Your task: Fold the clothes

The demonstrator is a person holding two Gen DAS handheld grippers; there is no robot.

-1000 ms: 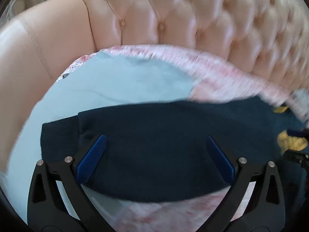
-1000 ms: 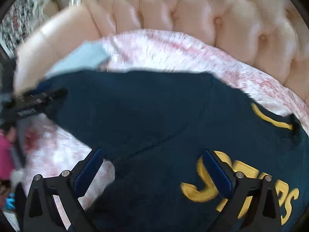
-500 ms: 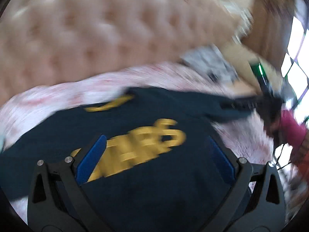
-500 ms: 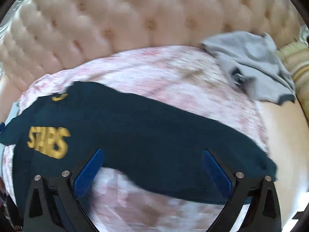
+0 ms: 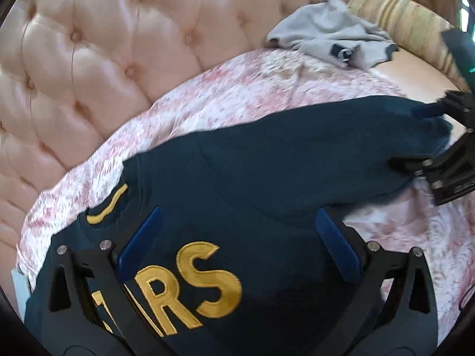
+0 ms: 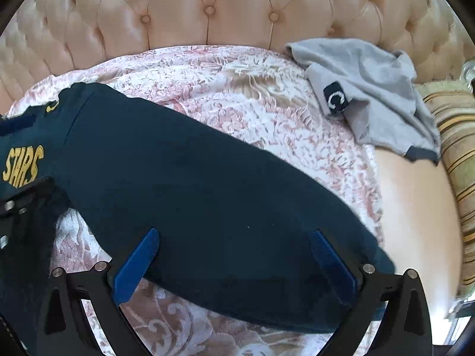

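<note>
Left tool point(image 5: 237, 237) has swung over the sweater point(image 6: 207, 184) chest; both tools' fingers apart, sleeve edge near right tool point(image 6: 234, 255).

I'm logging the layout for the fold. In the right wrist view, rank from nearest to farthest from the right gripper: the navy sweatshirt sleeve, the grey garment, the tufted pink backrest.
1. navy sweatshirt sleeve: directly under the open right gripper, spread across the patterned cover.
2. grey garment: crumpled, upper right.
3. tufted pink backrest: along the top, behind everything.

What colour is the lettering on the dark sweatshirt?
Yellow-gold lettering on the navy sweatshirt, clearest in the left wrist view.
</note>
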